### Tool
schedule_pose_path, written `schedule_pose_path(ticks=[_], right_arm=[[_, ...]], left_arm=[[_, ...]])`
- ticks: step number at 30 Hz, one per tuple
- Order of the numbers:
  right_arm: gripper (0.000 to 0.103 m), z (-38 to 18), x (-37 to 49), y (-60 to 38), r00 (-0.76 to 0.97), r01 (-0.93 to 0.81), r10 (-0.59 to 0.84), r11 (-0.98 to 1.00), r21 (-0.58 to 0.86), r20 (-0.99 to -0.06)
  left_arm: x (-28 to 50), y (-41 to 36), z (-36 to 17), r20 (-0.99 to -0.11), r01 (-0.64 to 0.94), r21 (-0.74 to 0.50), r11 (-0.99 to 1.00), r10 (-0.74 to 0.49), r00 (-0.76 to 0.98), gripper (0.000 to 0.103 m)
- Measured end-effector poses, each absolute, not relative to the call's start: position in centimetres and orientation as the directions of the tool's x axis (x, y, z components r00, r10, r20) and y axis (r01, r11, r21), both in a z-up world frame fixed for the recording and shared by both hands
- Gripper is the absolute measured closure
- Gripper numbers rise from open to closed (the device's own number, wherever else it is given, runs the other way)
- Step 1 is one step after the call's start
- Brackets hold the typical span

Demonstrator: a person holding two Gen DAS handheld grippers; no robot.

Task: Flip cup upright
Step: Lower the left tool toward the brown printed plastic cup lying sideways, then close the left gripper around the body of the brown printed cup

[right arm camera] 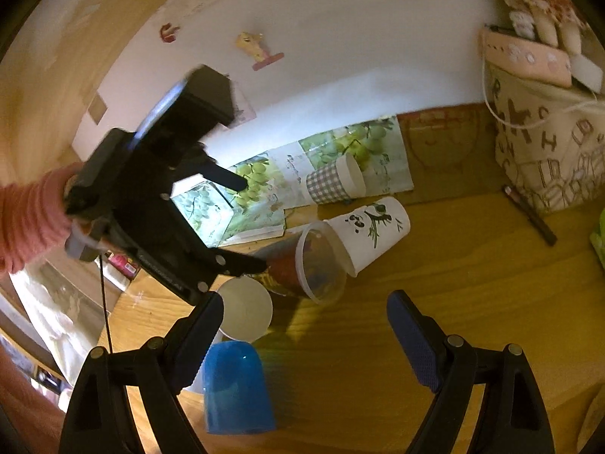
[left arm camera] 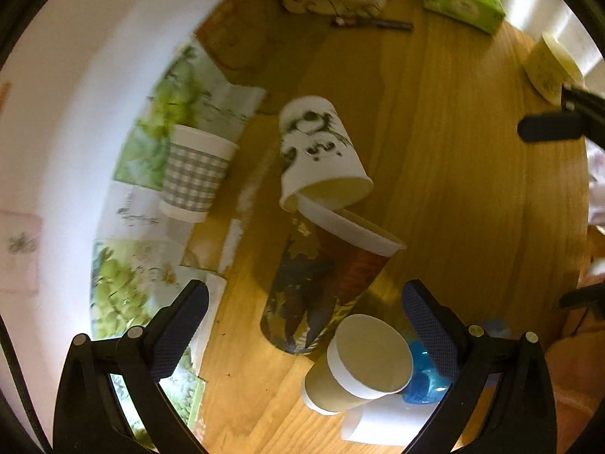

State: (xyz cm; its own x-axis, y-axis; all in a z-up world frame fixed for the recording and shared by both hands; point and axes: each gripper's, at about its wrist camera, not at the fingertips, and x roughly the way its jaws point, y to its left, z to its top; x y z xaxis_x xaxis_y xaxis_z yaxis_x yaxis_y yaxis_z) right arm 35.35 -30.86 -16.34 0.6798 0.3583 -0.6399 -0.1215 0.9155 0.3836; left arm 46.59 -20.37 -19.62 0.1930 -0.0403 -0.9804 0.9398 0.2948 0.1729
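Tools, left (left arm camera: 304, 325) and right (right arm camera: 304, 335), gape wide, empty.

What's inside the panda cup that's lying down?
The panda cup lies on its side, its mouth against the colourful cup's rim. The visible sliver of its inside looks plain and bare. Deeper in is hidden by its wall and the other cup.

A wooden table (left arm camera: 472, 196) carries several paper cups: a panda cup (left arm camera: 321, 151) and a dark patterned cup (left arm camera: 321, 283) on their sides, rims touching; a checked cup (left arm camera: 194, 174) on grape-printed paper (left arm camera: 124, 291); a blue cup (right arm camera: 236, 387); a pen (left arm camera: 372, 22); a lettered bag (right arm camera: 548, 143).
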Motion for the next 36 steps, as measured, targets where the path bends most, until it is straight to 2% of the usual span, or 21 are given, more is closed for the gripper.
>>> schedule_pose_path(ticks=[16, 21, 25, 36], right_arm=[[0.014, -17.1, 35.6, -30.9, 0.686, -0.110, 0.324, 0.931, 0.348, -0.651], [0.014, -17.2, 35.7, -30.9, 0.677, -0.118, 0.333, 0.929, 0.350, -0.656], [0.014, -17.2, 35.9, -30.9, 0.672, -0.115, 0.336, 0.928, 0.355, -0.660], [0.014, -17.6, 36.0, -30.9, 0.638, -0.106, 0.353, 0.921, 0.376, -0.684]], left_arm=[[47.8, -21.0, -24.8, -0.996, 0.963, 0.063, 0.261, 0.073, 0.045, 0.001], [48.1, -21.1, -26.0, -0.995, 0.959, 0.054, 0.280, 0.095, 0.028, 0.009], [48.5, -21.0, -26.6, -0.995, 0.954, 0.027, 0.300, 0.102, -0.004, 0.019], [50.1, -20.8, -27.0, -0.995, 0.943, 0.018, 0.331, 0.100, -0.017, 0.027]])
